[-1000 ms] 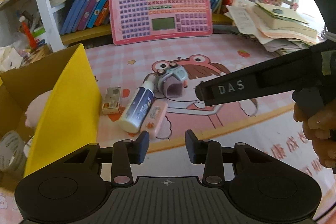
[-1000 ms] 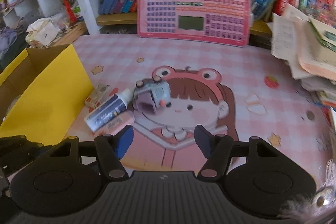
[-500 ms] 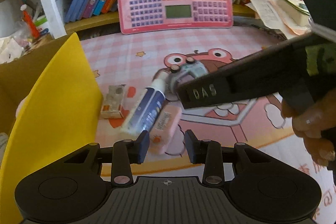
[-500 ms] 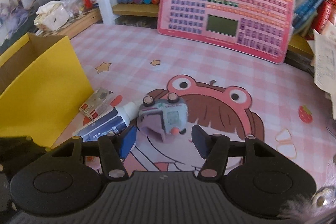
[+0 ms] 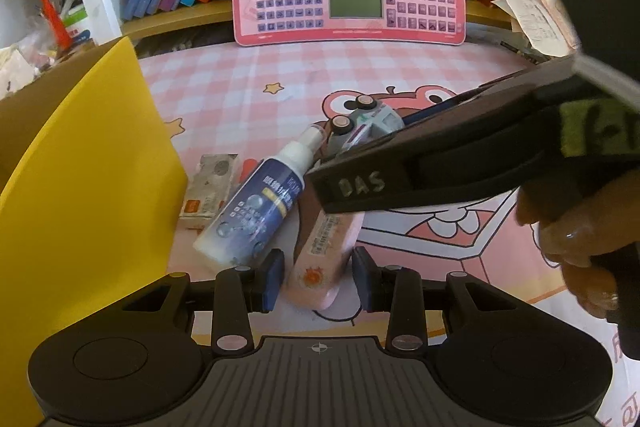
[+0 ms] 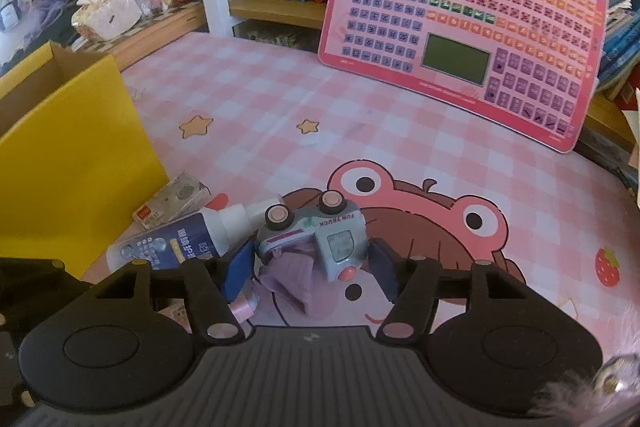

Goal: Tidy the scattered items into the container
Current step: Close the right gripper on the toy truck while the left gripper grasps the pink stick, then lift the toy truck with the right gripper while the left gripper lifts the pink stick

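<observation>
Four loose things lie on the pink checked mat [image 6: 280, 95] ahead of my two claws: one toy truck [image 6: 320, 239], one spray bottle [image 5: 256, 205], one pink tube [image 5: 324, 259] and one small flat packet [image 5: 208, 191]. My left claw [image 5: 318, 281] is spread, its pads either side of the tube's near end without pressing on it; the bottle lies just left of it, touching the tube, and the packet lies left of the bottle. My right claw [image 6: 310, 269] is opening, with the truck between its pads, which do not press on it. The truck is grey-blue, tipped on its side, with two pale pink wheels facing up, the words FUN TRUCK, and a lilac part underneath. The bottle is white with a dark blue label and a white nozzle pointing toward the truck. The yellow cardboard box [image 5: 80, 187] stands to the left of both claws. Only the left view shows the tube's full length, my right claw's black arm crossing above it, and my right hand [image 5: 580, 235] gripping the handle. Only the right view shows the truck's whole body and the box's open top.
</observation>
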